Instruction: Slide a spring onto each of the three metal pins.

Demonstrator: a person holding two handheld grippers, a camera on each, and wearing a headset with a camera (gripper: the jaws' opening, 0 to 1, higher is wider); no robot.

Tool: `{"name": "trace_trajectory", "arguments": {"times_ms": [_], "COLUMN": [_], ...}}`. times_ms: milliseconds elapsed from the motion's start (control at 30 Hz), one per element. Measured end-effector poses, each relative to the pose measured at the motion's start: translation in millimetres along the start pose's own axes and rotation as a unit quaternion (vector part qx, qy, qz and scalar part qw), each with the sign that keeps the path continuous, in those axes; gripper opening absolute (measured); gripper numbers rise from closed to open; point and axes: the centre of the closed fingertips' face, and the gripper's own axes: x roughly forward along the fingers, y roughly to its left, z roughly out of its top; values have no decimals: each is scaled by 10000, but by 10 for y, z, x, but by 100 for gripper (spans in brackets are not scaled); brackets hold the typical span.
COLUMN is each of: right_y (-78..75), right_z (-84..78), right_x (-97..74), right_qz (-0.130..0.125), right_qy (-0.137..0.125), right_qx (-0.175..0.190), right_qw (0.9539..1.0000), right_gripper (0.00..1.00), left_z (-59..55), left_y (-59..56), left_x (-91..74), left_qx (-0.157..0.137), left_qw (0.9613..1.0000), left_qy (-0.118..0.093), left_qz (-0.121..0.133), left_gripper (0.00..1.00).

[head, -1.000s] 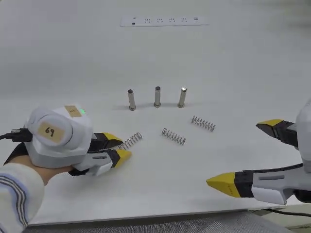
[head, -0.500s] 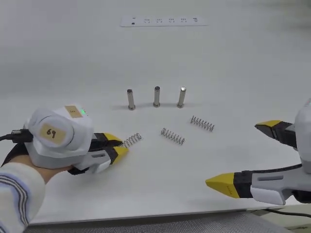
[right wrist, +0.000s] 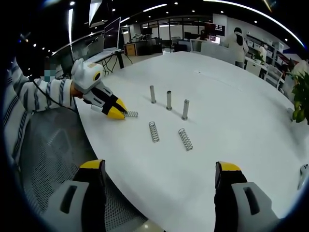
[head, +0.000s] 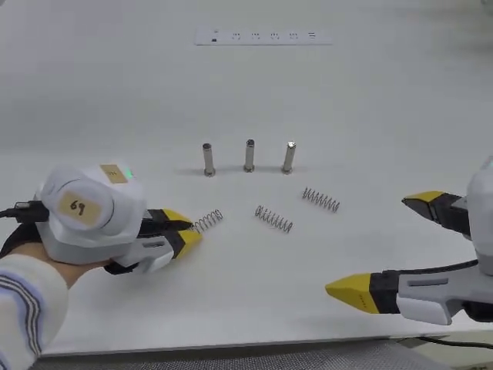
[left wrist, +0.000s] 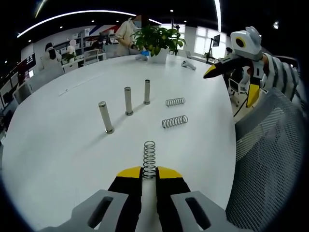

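Left claw (head: 189, 229), its tag (head: 77, 206) handwritten "69", pinches the end of a spring (head: 208, 221); right claw (head: 372, 245), at 4 o'clock on the surface (head: 115, 92), gapes wide, empty.

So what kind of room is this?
Probably a big open office or lab. There is a monitor in the background, a potted plant, and a large white table with a power strip on it.

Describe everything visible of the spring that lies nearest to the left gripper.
The spring is a thin, straight coil of grey metal wire. It lies flat on the white table. Its near end sits between the yellow tips of the left gripper, which look closed on it.
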Motion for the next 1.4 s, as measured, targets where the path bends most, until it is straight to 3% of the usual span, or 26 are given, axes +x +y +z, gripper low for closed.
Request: {"name": "trace_trajectory", "arguments": {"times_ms": [233,467,633,800,967,1000,1033,1067,1167,1400], "right_y": [-8,-44,-59,-32,17,22,32,40,79,88], "right_z": [21,16,22,33,70,74,80,84,100,129], "right_x": [2,-3,-13,13,39,45,56,62,76,98], "right_qz": [38,60,73,157,213,219,234,247,326,375], "right_qy": [-15,27,33,63,76,81,86,93,117,110], "right_qx": [-47,-101,-119,-165,-243,-253,-273,-282,-342,-377], "right_qw": [10000,9999,9999,9997,9994,9994,9993,9993,9988,9985], "right_gripper": [92,92,91,90,88,88,87,87,85,84], "left_z": [75,138,110,134,153,149,107,107,156,177], "left_y": [-17,8,-9,-7,-42,-47,-39,-56,-112,-139], "left_x": [-38,-61,-103,-157,-219,-224,-240,-238,-232,-234], "left_qx": [121,25,81,88,261,321,577,616,545,582], "left_qw": [9999,9999,9996,9996,9989,9987,9971,9967,9973,9969], "left_qy": [-10,-35,147,117,162,203,398,419,295,277], "left_qz": [-119,-103,-226,-251,-341,-337,-310,-320,-406,-453], "left_gripper": [3,3,3,3,3,3,3,3,3,3]}}
